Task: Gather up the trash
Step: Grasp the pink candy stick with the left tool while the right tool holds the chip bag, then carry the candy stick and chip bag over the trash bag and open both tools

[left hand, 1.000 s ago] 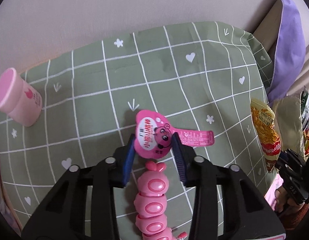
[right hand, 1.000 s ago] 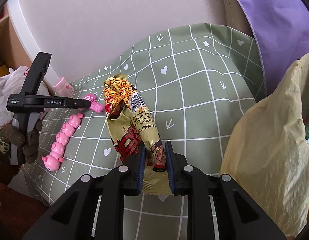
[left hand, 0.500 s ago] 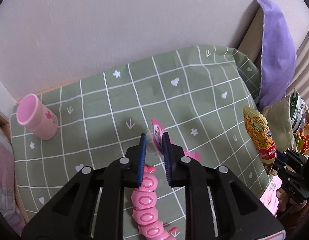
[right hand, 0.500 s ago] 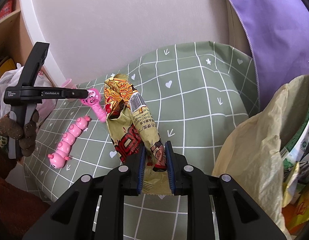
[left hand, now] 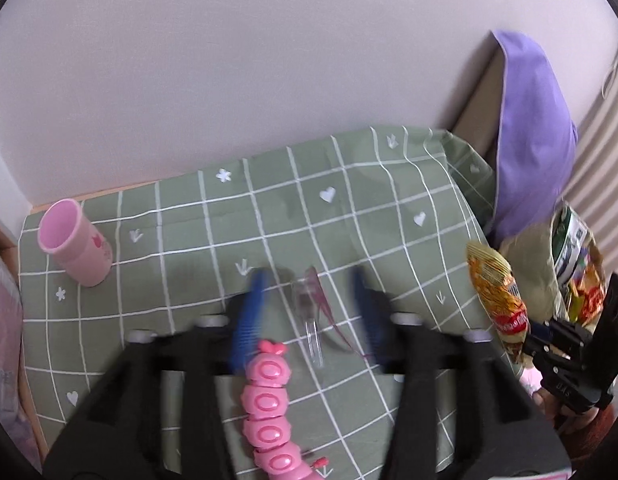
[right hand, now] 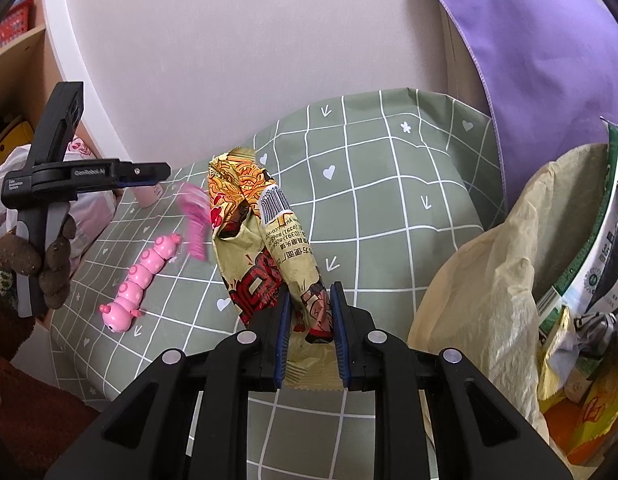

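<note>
Left tool [left hand: 307, 280] released, jaws spread wide and smeared by motion blur. Between them, touching neither as far as the blur allows, the pink wrapper [left hand: 323, 308]: a thin strip of pink film with a clear plastic part, just beyond the head of the pink caterpillar toy [left hand: 267, 400] and seemingly above the cloth, not flat on it. Right tool [right hand: 310, 294] clenched on the lower end of the snack packet [right hand: 265, 240], held upright, well to the right of the caterpillar and nearer the trash bag [right hand: 481, 292].

Likely trouble:
- Wrapper loose, probably slipping away; light film, apt to flutter or land against the caterpillar, making a clean re-grasp awkward.
- A closing bite taken too low could catch the toy's head instead of the trash.
- Packet pinched only at its crinkled bottom seam; top-heavy and floppy, liable to fold over or snag on the bag's rim.
- Bag mouth soft and slumped, already stuffed with packaging; easy to miss.

Materials: glossy, creased foil packet with a barcode; thin, wrinkled yellowish plastic bag; hard, smooth, segmented caterpillar; rounded pink cup [left hand: 75, 248] far left of the caterpillar, mouth tilted toward the camera; soft green checked cloth [left hand: 349, 220] over the worktop; matte purple fabric [left hand: 533, 128] far right.
</note>
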